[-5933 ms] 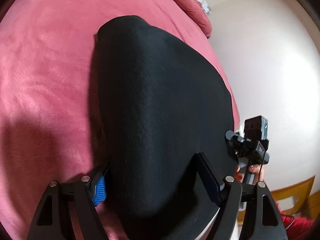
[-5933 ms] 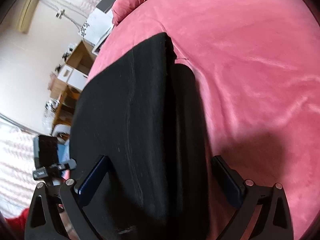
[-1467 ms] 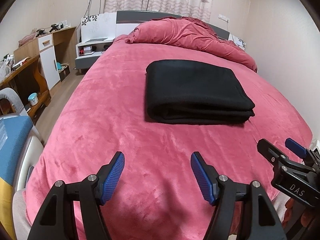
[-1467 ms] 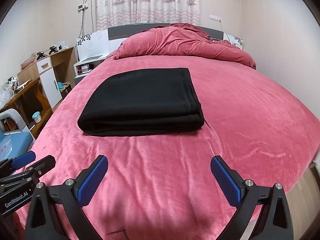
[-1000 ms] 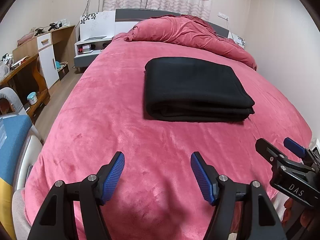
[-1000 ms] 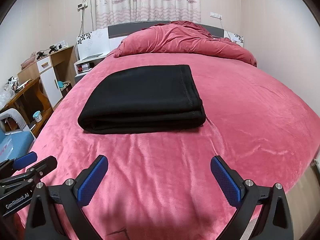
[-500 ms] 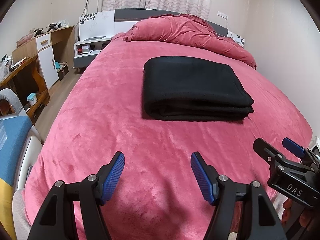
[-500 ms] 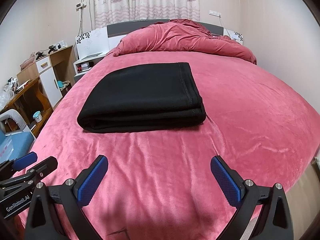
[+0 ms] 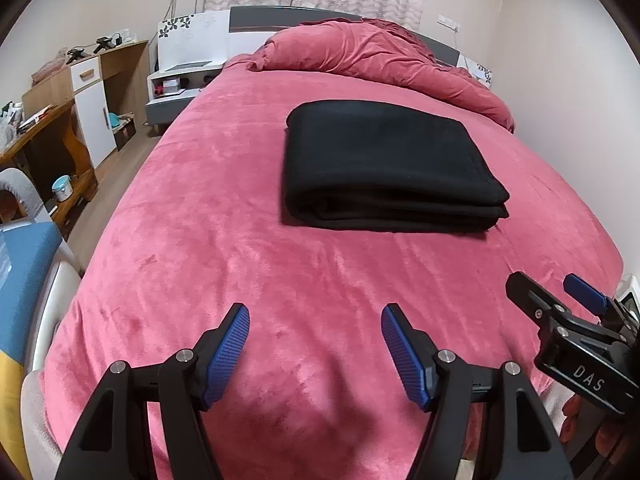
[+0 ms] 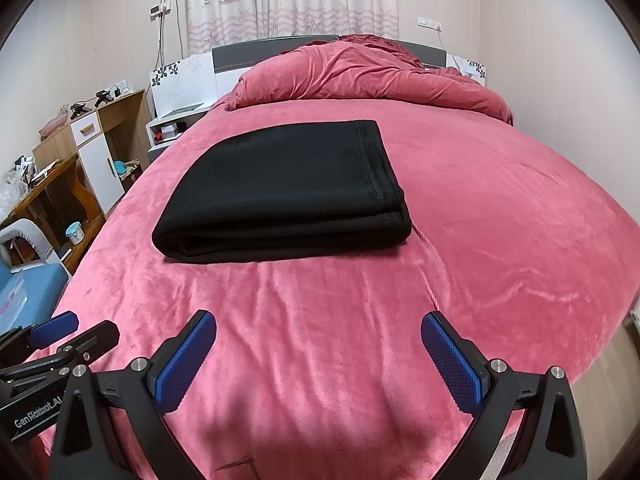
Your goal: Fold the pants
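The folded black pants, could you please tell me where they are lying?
The folded black pants lie on the pink bed cover, ahead of both open grippers.

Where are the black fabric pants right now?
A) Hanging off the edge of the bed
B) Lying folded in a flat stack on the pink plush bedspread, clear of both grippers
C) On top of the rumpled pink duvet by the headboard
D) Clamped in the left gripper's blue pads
B: the black fabric pants lie folded on the pink plush bedspread, while the left gripper and right gripper stand open and empty short of them.
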